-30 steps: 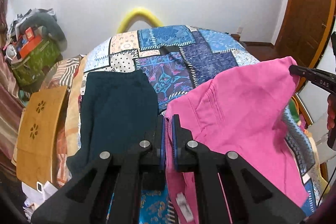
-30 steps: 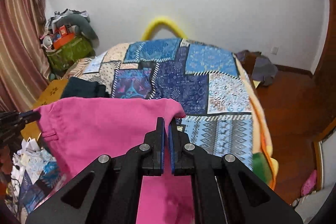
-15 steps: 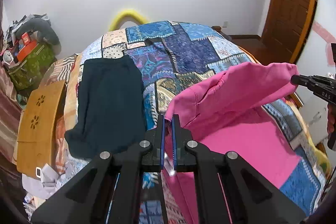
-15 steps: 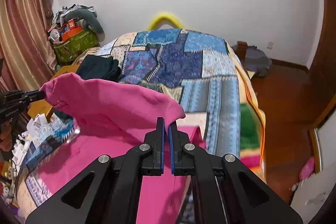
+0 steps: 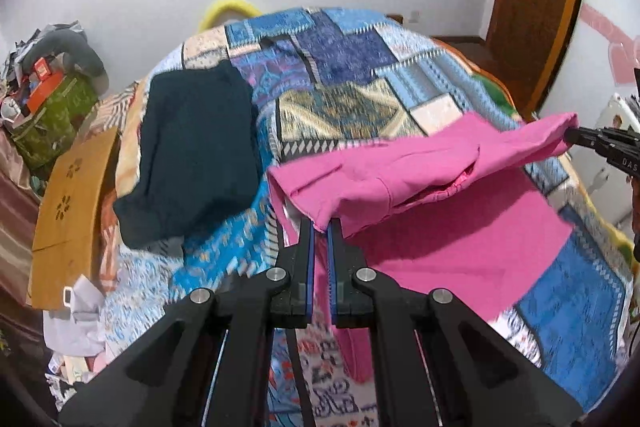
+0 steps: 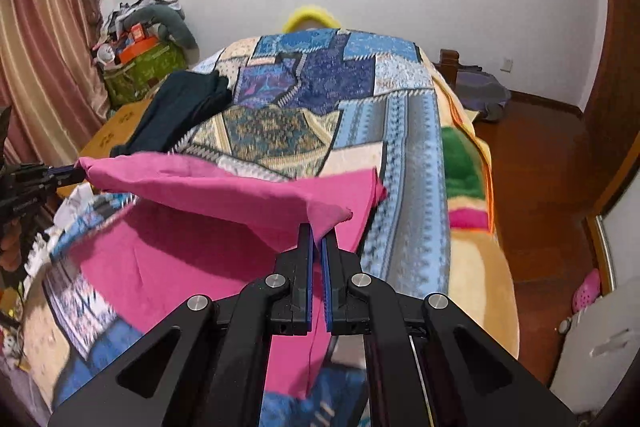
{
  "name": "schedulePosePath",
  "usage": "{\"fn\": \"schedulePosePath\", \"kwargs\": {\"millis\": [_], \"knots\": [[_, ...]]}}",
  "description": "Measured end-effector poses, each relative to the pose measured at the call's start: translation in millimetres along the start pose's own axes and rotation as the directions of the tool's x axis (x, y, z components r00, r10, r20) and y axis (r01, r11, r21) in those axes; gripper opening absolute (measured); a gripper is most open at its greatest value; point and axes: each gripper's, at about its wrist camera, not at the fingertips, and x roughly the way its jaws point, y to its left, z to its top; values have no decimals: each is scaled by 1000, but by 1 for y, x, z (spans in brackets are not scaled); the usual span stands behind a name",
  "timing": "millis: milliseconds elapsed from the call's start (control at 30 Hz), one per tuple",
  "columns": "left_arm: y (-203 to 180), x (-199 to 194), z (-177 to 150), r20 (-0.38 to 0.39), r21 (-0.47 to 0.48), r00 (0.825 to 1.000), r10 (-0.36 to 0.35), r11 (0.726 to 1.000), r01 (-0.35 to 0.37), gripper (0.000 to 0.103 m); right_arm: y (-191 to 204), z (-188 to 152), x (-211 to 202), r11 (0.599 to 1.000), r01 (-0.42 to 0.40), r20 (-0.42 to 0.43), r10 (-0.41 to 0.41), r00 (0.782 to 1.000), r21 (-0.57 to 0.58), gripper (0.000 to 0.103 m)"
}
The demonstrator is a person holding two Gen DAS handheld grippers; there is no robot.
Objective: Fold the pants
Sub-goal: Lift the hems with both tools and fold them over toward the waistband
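the pink pants (image 5: 432,211) lie partly on the patchwork bedspread (image 5: 344,107), their upper edge lifted and stretched between the two grippers while the lower layer rests flat on the bed. the left gripper (image 5: 319,227) is clamped narrow on one corner of the raised edge, the right gripper (image 6: 317,233) likewise pinched on the opposite corner. a dark folded garment (image 5: 196,147) lies on the bed, beside a wooden board (image 5: 68,211).

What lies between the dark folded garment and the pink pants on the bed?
Only patterned bedspread: in the left wrist view a bare strip of it separates the dark garment from the pink pants.
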Motion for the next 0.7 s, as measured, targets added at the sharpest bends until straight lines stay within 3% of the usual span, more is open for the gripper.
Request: {"fn": "schedulePosePath", "kwargs": {"millis": [267, 500, 600, 633, 700], "knots": [[-17, 14, -42, -88, 51, 996, -4, 999, 9, 5, 2, -43, 7, 1000, 10, -69, -8, 998, 16, 4], [-22, 11, -58, -103, 66, 995, 9, 998, -3, 6, 2, -63, 6, 999, 41, -134, -39, 990, 14, 5], [-20, 6, -59, -104, 54, 994, 13, 999, -7, 10, 5, -69, 0, 998, 62, -150, -63, 987, -11, 18], [-19, 4, -58, -105, 50, 994, 16, 999, -11, 13, 7, -70, -2, 998, 66, -148, -69, 987, -19, 28], [-18, 0, -58, -110, 46, 994, 21, 999, -16, 32, 11, -71, -10, 996, 78, -127, -83, 988, -46, 45]]}}
